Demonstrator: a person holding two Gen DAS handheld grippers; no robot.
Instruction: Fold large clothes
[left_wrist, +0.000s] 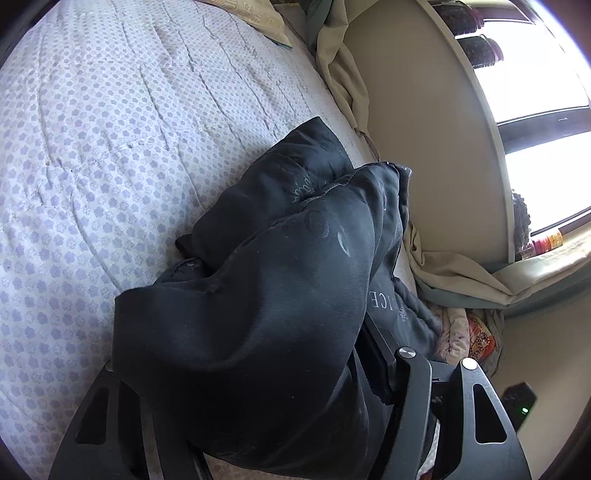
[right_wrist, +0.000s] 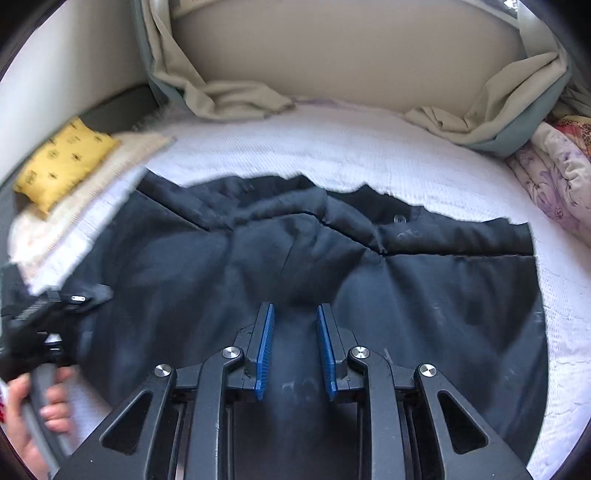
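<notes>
Lower centre of the right view, the right gripper (right_wrist: 295, 350) has its two blue fingers (right_wrist: 265, 354) parted, pressing one black jacket (right_wrist: 332, 266) spread on the bed (right_wrist: 369, 147). The left gripper (left_wrist: 280, 369) lies buried in bunched jacket (left_wrist: 258, 295); its finger opening cannot be told. One yellow pillow (right_wrist: 62, 162) sits upper left.

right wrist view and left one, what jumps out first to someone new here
A big black padded jacket sprawls across the white patterned bedspread, filling the middle of the right wrist view. The right claw hangs over it, blue pads apart. In the left view the left claw is buried under a draped fold of it.
</notes>
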